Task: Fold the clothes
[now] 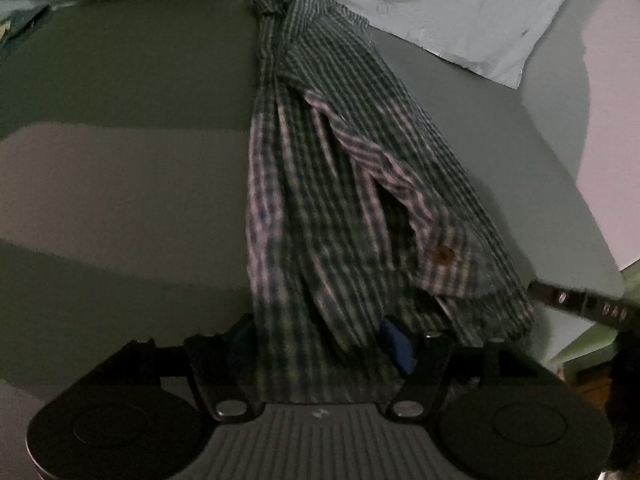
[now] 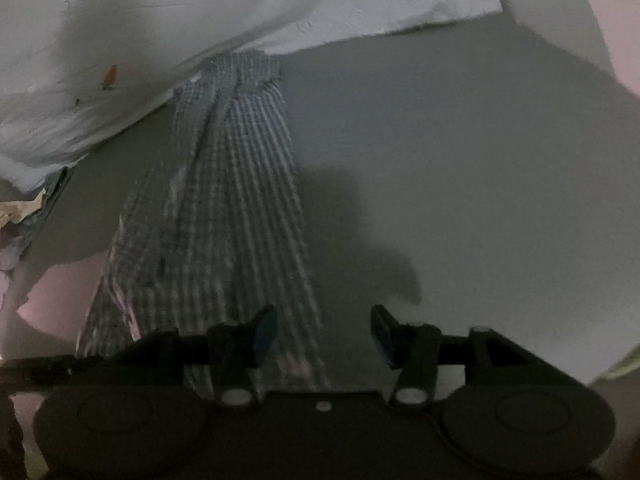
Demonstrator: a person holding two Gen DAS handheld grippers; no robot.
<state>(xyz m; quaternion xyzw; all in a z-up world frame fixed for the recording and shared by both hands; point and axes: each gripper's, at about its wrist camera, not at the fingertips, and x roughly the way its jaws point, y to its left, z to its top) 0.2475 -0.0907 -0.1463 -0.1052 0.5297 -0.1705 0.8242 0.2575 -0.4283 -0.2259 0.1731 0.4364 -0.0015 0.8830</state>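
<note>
On grey bed [image 1: 120, 80]: crumpled checked cotton shirt [image 1: 320, 160], stretched lengthwise, apparently for flattening. Left gripper [image 1: 316, 344] fingers wide astride its near end; right gripper [image 2: 324, 332] fingers parted, fabric between, unpinched.

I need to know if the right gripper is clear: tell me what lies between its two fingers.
In the right wrist view, the right gripper stands open; the checked shirt fills the gap's left part, bare grey bed the rest.
</note>
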